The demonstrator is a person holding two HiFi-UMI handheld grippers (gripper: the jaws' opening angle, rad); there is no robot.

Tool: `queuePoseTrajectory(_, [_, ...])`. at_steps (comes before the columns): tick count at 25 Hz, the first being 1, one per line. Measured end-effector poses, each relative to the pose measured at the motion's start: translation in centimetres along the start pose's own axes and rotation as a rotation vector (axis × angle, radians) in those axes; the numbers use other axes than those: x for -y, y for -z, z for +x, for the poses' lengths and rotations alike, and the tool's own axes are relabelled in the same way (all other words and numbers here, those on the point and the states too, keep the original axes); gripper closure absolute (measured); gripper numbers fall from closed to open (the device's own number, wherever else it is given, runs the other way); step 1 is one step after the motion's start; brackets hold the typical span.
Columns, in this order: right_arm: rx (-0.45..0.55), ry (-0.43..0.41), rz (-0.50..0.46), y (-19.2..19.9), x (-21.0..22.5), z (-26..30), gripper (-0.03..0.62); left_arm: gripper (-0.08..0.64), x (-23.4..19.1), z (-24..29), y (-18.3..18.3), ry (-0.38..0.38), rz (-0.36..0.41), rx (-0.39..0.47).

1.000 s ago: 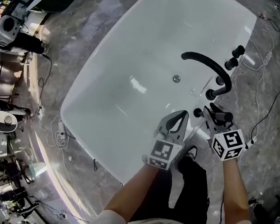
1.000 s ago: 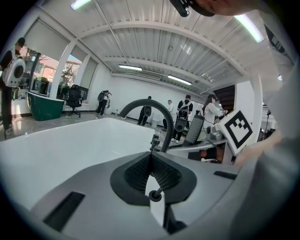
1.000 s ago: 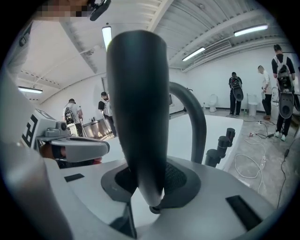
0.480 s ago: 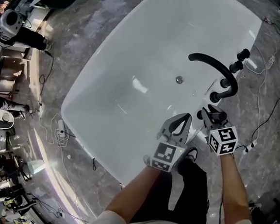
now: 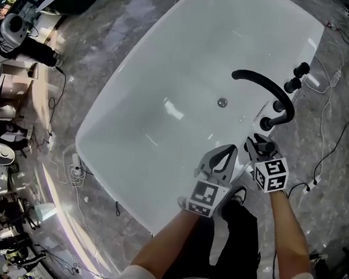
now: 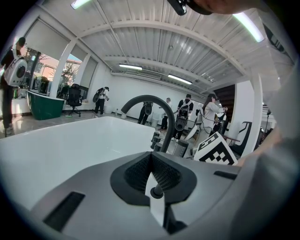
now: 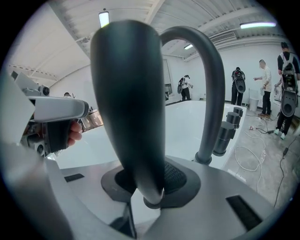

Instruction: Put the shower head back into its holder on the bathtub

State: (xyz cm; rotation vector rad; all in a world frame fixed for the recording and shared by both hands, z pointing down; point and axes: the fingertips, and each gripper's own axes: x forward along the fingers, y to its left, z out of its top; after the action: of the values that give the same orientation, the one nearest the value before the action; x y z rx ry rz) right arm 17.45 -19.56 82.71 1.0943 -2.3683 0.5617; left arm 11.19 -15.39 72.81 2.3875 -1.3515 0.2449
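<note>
A black shower head (image 7: 129, 108) stands upright between the pads of my right gripper (image 7: 149, 187), which is shut on its narrow handle. In the head view this gripper (image 5: 257, 146) hangs low over the near rim of the white bathtub (image 5: 122, 171), just before the foot of the curved black faucet spout (image 5: 263, 82). The holder on the rim is hidden beneath the gripper. My left gripper (image 5: 224, 153) hovers beside it over the same rim. Its jaws (image 6: 151, 159) are shut with nothing between them.
Two black knobs (image 5: 296, 76) stand on the rim beyond the spout (image 7: 206, 70). The drain (image 5: 222, 102) sits in the tub's floor. Cables (image 5: 334, 122) trail over the marble floor to the right. My shoe (image 5: 238, 191) rests against the tub. People stand in the background.
My right gripper has sunk toward the tub's rim with the shower head in it and drawn slightly closer to the left gripper. The left gripper has kept its place.
</note>
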Motion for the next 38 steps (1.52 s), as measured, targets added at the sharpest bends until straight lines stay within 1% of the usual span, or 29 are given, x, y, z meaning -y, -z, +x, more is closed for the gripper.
queuePoseTrajectory(5, [0.000,-0.004,-0.021,-0.3,-0.6,0.6,0.485,0.555,-0.1,-0.2,0.5,0.000,-0.001,-0.012])
queuePoseTrajectory(10, [-0.011,0.009,-0.021,0.0,-0.6,0.4,0.483,0.555,0.2,-0.4,0.4,0.001,-0.004,-0.019])
queuePoseTrajectory(14, [-0.031,-0.002,-0.018,0.6,-1.2,0.2,0.482,0.555,0.2,-0.9,0.6,-0.001,-0.014,-0.031])
queuePoseTrajectory(15, [-0.033,0.001,-0.018,0.7,-1.2,0.1,0.475,0.555,0.2,-1.1,0.7,0.000,-0.015,-0.034])
queuePoseTrajectory(17, [-0.036,0.003,-0.013,0.7,-1.2,-0.1,0.431,0.555,0.2,-1.2,0.8,0.002,-0.017,-0.039])
queuePoseTrajectory(18, [-0.039,0.002,-0.012,0.7,-1.2,-0.2,0.420,0.555,0.2,-1.3,0.8,0.003,-0.018,-0.042])
queuePoseTrajectory(22, [-0.059,-0.004,-0.015,0.9,-1.3,-1.3,0.405,0.555,0.7,-1.1,0.5,0.015,-0.015,-0.045])
queuePoseTrajectory(25, [-0.057,0.008,0.024,1.2,-1.4,-2.8,0.405,0.555,1.2,-1.1,0.0,0.033,-0.005,-0.040])
queuePoseTrajectory(30, [-0.068,0.030,0.158,1.9,-4.7,-7.9,0.405,0.555,2.3,-4.2,-1.1,0.056,-0.015,-0.072])
queuePoseTrajectory(32, [-0.060,0.018,0.201,0.5,-5.4,-10.6,0.408,0.555,4.1,-4.7,-2.3,0.078,-0.013,-0.098])
queuePoseTrajectory(33, [-0.043,0.012,0.220,-0.8,-5.4,-11.9,0.410,0.555,5.2,-4.5,-3.1,0.096,-0.008,-0.106])
queuePoseTrajectory(36, [0.055,0.029,0.265,-6.4,-4.6,-15.4,0.448,0.555,8.2,-3.6,-6.9,0.162,0.013,-0.102])
queuePoseTrajectory(38, [0.118,0.046,0.286,-10.0,-4.4,-18.0,0.471,0.555,10.1,-3.8,-9.8,0.193,0.016,-0.094])
